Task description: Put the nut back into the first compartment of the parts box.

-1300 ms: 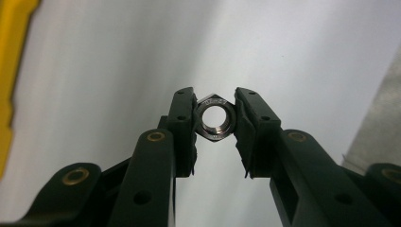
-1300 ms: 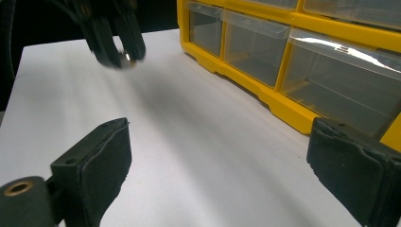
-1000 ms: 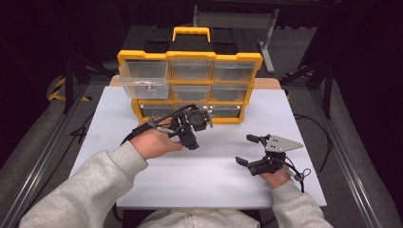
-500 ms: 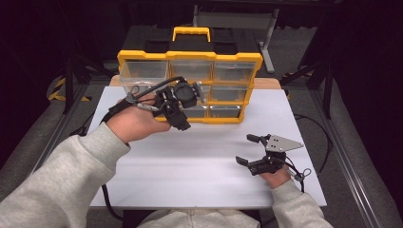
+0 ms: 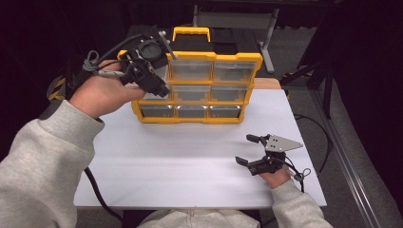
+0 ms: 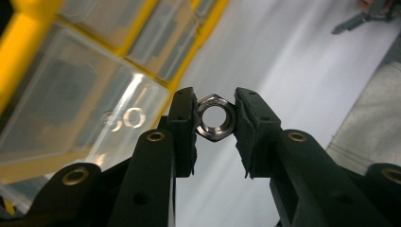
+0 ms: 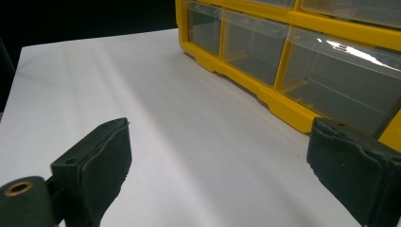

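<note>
A yellow organizer [image 5: 199, 85] with clear drawers stands at the back of the white table [image 5: 190, 152]. My left gripper [image 5: 159, 88] is raised in front of the organizer's left column of drawers. In the left gripper view it [image 6: 215, 118] is shut on a steel hex nut [image 6: 215, 118], with clear drawers [image 6: 71, 109] just behind. My right gripper [image 5: 248, 150] rests low on the table at the right front, open with nothing between its pads [image 7: 106, 156]. The organizer's bottom drawers [image 7: 293, 56] lie ahead of it.
A person's grey sleeves [image 5: 43, 161] come in from the bottom. Black cables trail from both grippers. The table's edges drop to a dark floor with metal stands at the right [image 5: 323, 71]. Bare white tabletop lies between the organizer and the front edge.
My left gripper has risen and moved left and back, from the table near the bottom drawers up to the organizer's upper left drawers. The right gripper has stayed put.
</note>
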